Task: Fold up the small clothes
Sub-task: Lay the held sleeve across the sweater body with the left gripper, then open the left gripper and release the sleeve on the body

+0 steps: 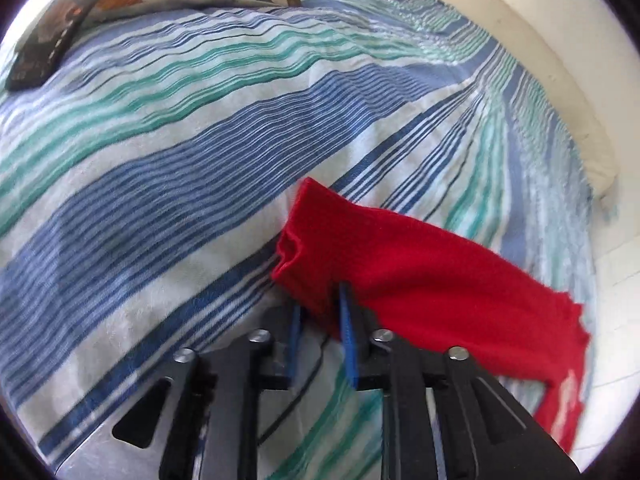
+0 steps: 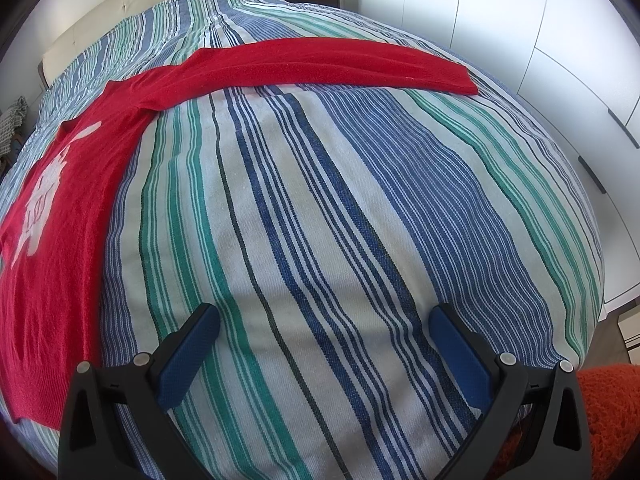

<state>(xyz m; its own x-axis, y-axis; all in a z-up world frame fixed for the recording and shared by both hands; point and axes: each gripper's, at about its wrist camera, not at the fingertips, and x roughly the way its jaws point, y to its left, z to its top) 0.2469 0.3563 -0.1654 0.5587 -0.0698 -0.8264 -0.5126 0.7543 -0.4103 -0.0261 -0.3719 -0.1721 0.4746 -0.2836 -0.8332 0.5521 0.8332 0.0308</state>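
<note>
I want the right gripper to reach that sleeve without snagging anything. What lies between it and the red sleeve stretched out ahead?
Only bare striped bedspread lies between the open right gripper and the red sleeve, as the right wrist view shows.

The left gripper (image 1: 320, 300) covers the sleeve edge it pinches, so the fabric between its pads is hidden. The red sweater (image 2: 52, 248) runs off the right wrist view's left edge, cutting its white design (image 2: 40, 200) short. A dark flat device (image 1: 56, 32) is too blurred to identify. An orange knit thing (image 2: 608, 420) is cropped at the corner.
</note>
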